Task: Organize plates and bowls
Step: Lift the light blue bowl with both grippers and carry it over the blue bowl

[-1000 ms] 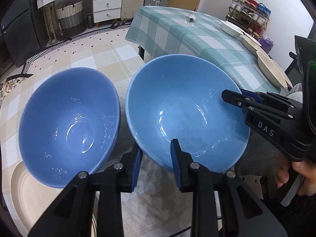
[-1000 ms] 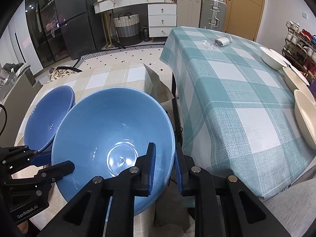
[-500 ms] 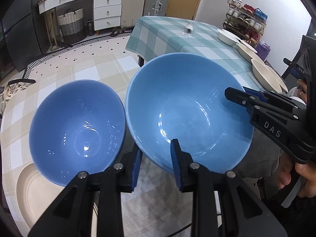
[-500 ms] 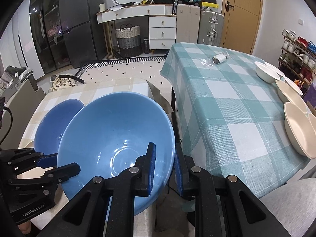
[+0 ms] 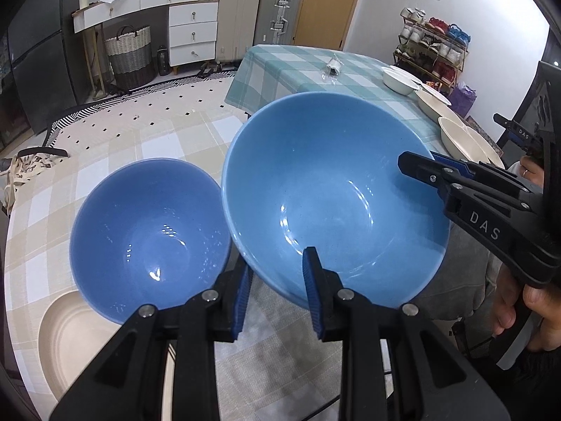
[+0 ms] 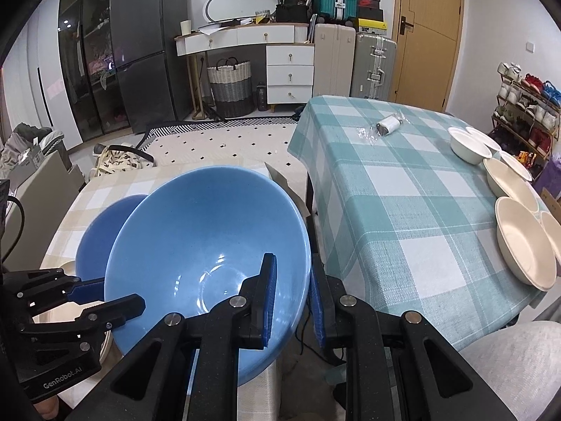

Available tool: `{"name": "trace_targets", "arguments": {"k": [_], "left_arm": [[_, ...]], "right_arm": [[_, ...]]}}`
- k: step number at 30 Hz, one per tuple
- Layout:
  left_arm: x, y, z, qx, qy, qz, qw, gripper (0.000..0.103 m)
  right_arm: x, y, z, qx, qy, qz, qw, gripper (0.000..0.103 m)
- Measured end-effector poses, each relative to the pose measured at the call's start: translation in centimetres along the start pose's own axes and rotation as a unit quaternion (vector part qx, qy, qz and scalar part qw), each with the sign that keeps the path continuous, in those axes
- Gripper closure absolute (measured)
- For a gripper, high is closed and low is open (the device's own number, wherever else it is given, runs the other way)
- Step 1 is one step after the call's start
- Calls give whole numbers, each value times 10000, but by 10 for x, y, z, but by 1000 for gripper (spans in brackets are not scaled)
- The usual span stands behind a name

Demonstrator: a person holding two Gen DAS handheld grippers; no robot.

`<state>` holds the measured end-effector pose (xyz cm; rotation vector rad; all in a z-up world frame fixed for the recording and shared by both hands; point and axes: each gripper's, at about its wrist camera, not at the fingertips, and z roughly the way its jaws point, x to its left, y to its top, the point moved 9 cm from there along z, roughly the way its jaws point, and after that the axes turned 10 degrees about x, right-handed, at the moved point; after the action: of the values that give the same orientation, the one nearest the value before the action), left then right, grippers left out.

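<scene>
A large light-blue bowl (image 5: 333, 193) (image 6: 203, 238) hangs tilted above the beige checked table (image 5: 105, 151), held from two sides. My left gripper (image 5: 275, 291) (image 6: 115, 294) is shut on its near-left rim, one pad inside and one outside. On the opposite rim my right gripper (image 6: 292, 298) (image 5: 417, 161) is shut the same way. A smaller, darker blue bowl (image 5: 150, 235) (image 6: 94, 238) stands on the beige table below and to the left, free of both grippers. It partly covers a cream plate (image 5: 70, 333).
A teal checked table (image 6: 403, 210) stands to the right with several cream bowls (image 6: 526, 245) along its right edge and a wrapped roll (image 6: 385, 127) near the back. A hand (image 5: 515, 301) holds the right tool. Drawers, a basket and suitcases line the far wall.
Both grippers have risen with the light-blue bowl between them. The darker bowl and the cream plate stayed on the table and now look smaller and farther below.
</scene>
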<state>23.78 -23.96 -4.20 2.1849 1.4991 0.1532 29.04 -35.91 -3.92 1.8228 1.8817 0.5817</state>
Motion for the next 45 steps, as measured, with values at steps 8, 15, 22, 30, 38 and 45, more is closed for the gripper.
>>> {"name": "trace_targets", "arguments": {"k": [8, 15, 22, 30, 38, 45], "left_arm": [[6, 3, -12, -120, -9, -56, 9999, 76], [15, 1, -26, -235, 7, -113, 9997, 76], [27, -4, -39, -355, 70, -200, 9991, 76], [45, -7, -54, -490, 128, -316, 9982, 76], [66, -11, -63, -562, 216, -460, 9971, 76], [85, -15, -68, -611, 290, -595, 9959, 76]], "right_arm": [[8, 7, -13, -171, 35, -49, 9998, 85], [19, 11, -22, -292, 120, -94, 9995, 85], [36, 17, -29, -418, 235, -196, 9987, 85], [61, 22, -38, -561, 360, -316, 9973, 85], [85, 27, -40, -638, 512, -421, 9958, 85], [104, 32, -37, -668, 667, -522, 9942, 85]]}}
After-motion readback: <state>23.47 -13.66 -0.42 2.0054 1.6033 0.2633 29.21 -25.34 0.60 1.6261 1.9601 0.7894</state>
